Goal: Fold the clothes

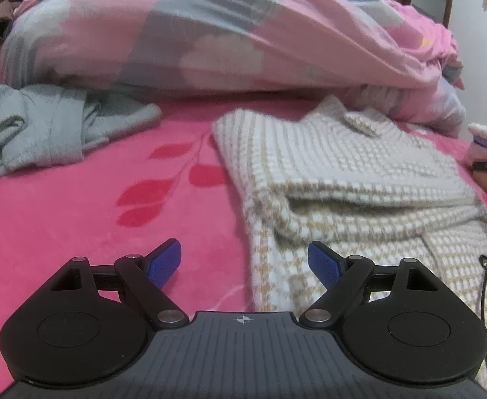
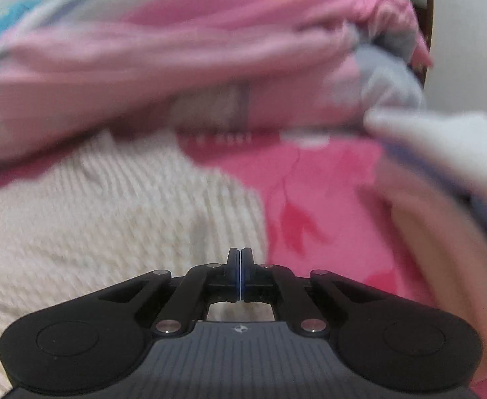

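Note:
A cream and tan checked knit garment point(image 1: 343, 179) lies partly folded on the pink bed cover point(image 1: 77, 219), right of centre in the left wrist view. My left gripper point(image 1: 245, 261) hovers over its near left edge, jaws wide apart with nothing between the blue pads point(image 1: 163, 262). In the blurred right wrist view the same knit garment point(image 2: 93, 206) fills the left half. My right gripper point(image 2: 240, 266) is low over its right edge, pads pressed together with no cloth seen between them.
A crumpled grey garment point(image 1: 44, 133) lies at the left. A big pink and grey quilt point(image 1: 210, 33) is piled across the back. A person's bare arm with a white sleeve point(image 2: 442, 199) reaches in at the right. A thin black cable point(image 1: 486, 266) hangs at the right edge.

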Available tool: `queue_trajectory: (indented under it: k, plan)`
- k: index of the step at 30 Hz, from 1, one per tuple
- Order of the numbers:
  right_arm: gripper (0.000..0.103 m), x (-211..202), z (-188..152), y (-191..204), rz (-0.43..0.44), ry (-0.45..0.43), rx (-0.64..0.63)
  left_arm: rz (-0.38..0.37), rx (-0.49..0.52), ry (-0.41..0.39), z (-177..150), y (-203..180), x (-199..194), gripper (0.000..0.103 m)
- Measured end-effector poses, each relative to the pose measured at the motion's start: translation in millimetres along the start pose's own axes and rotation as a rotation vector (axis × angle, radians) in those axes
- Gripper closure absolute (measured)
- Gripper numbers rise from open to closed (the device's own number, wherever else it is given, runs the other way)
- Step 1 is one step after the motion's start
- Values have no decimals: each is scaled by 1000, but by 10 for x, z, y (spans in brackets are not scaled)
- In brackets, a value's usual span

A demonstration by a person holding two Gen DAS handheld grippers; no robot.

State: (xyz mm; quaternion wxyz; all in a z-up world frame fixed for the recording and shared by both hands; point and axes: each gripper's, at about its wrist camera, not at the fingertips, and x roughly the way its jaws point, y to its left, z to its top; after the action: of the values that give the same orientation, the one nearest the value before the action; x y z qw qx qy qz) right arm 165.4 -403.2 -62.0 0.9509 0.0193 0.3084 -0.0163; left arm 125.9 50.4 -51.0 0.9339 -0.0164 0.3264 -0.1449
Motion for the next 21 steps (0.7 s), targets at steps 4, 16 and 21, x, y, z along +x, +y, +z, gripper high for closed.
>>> queue_trajectory:
  k: [4,16,21]
  plan:
    - [103,-169,194,337,111,-67,-49,54,-17,3,26,-18,66,20]
    - [102,440,-184,294,184,55,66,110,-82,-27,164,-42,414,21]
    - [102,421,-212,329,180,37,33,106,-178,13,123,118,514,17]
